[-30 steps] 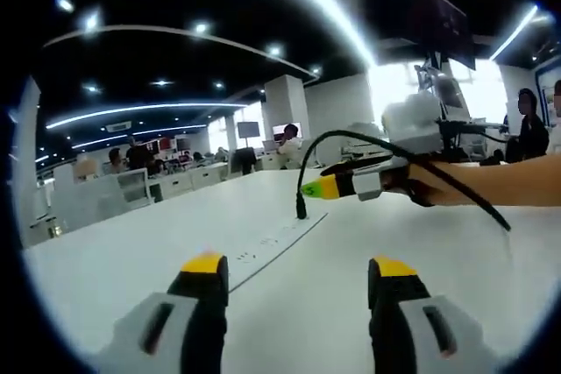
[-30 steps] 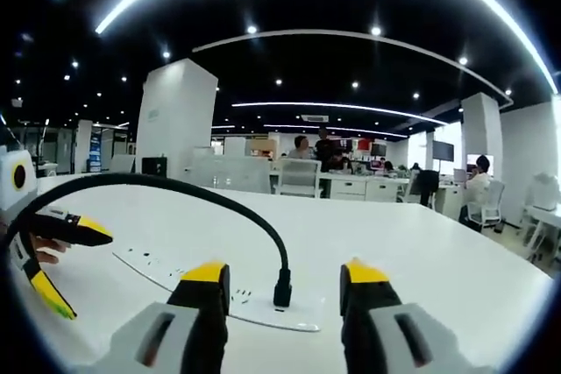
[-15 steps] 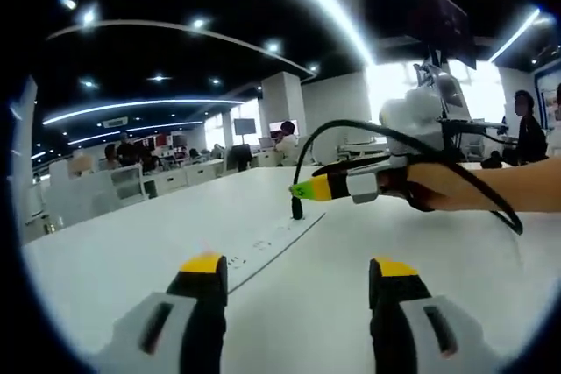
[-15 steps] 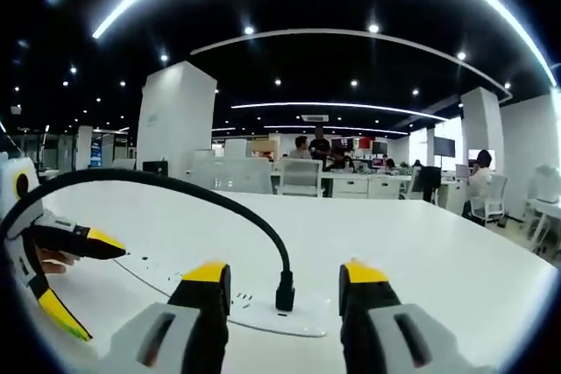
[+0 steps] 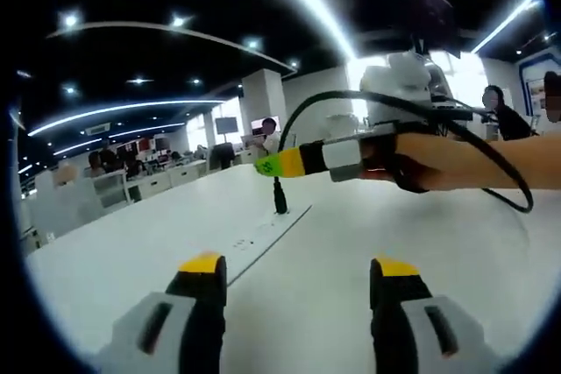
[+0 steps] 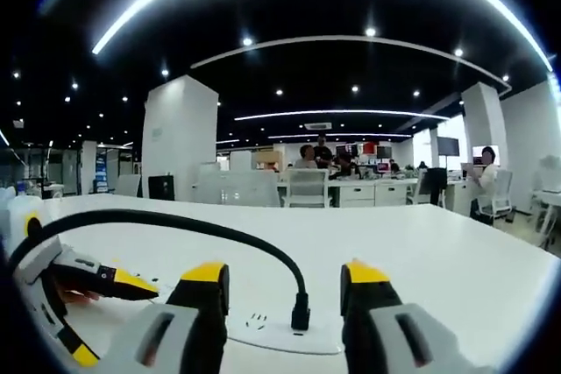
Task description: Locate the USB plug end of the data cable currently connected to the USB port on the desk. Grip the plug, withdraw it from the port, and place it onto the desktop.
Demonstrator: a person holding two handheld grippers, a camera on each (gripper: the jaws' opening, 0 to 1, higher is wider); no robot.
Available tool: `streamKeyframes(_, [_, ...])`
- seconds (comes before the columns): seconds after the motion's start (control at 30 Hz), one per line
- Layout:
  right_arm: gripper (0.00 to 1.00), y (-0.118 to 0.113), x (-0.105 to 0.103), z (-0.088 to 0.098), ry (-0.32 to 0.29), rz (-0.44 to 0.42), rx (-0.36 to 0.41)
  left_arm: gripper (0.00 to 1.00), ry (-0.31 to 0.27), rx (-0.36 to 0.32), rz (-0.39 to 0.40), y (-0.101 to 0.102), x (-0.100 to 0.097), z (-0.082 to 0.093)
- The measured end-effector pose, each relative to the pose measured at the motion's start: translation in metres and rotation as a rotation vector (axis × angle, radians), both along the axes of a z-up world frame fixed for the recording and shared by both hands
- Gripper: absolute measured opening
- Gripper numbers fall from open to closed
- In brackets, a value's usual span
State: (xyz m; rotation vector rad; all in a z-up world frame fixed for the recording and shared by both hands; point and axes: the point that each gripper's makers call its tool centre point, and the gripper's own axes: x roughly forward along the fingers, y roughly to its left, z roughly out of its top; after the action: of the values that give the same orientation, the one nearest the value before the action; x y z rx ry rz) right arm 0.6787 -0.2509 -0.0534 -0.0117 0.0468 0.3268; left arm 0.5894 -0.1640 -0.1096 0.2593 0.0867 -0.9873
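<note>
Black plug [image 6: 301,312] upright in the white port strip [image 6: 280,332], set flush in the white tabletop [image 6: 421,260]. In the right gripper view, plug between the two yellow-tipped jaws of the right claw [image 6: 282,279], jaws apart, nothing gripped, no touch to be seen. Black cable [image 6: 175,222] arching up from the plug and off to the left, over the left claw [image 6: 118,299] lying low at the left edge; that claw's jaws spread, one yellow tip toward the strip, the other lower by the rim.

In the left gripper view, left claw [image 5: 298,267] at the bottom, jaws wide apart, empty, above bare tabletop [image 5: 131,251]. Strip [image 5: 263,238] running away ahead, plug [image 5: 280,196] standing at its far end. Right claw [image 5: 279,164] entering from the right, held by a hand [image 5: 412,164], yellow-green tip just above the plug; gap between tip and plug too small to judge. Cable [image 5: 412,111] looping from the plug up over the hand and down in a bend at the right.

Behind: open office with white desks, chairs [image 6: 300,186], white pillars [image 6: 180,137], ceiling light strips, people seated [image 6: 307,157] and standing in the distance
</note>
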Motion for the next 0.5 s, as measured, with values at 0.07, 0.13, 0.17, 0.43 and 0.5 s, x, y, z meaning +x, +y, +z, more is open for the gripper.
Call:
streamKeyframes(0.07, [0.54, 0.002, 0.001, -0.001, -0.002, 0.002, -0.014, 0.67, 0.005, -0.011, -0.004, 0.001, 0.003, 0.000])
streamKeyframes(0.13, [0.57, 0.004, 0.002, -0.002, -0.008, 0.001, -0.031, 0.66, 0.016, -0.037, 0.018, 0.004, 0.008, 0.000])
streamKeyframes(0.17, [0.59, 0.005, 0.003, -0.003, -0.014, 0.002, -0.040, 0.66, 0.017, -0.041, 0.016, 0.005, 0.010, 0.001])
streamKeyframes(0.43, [0.63, 0.010, 0.009, -0.004, -0.016, -0.001, -0.020, 0.67, 0.025, -0.062, 0.029, 0.005, 0.015, 0.004])
streamKeyframes(0.5, [0.66, 0.009, 0.012, -0.004, -0.017, -0.007, -0.010, 0.67, 0.026, -0.064, 0.031, 0.003, 0.017, 0.004])
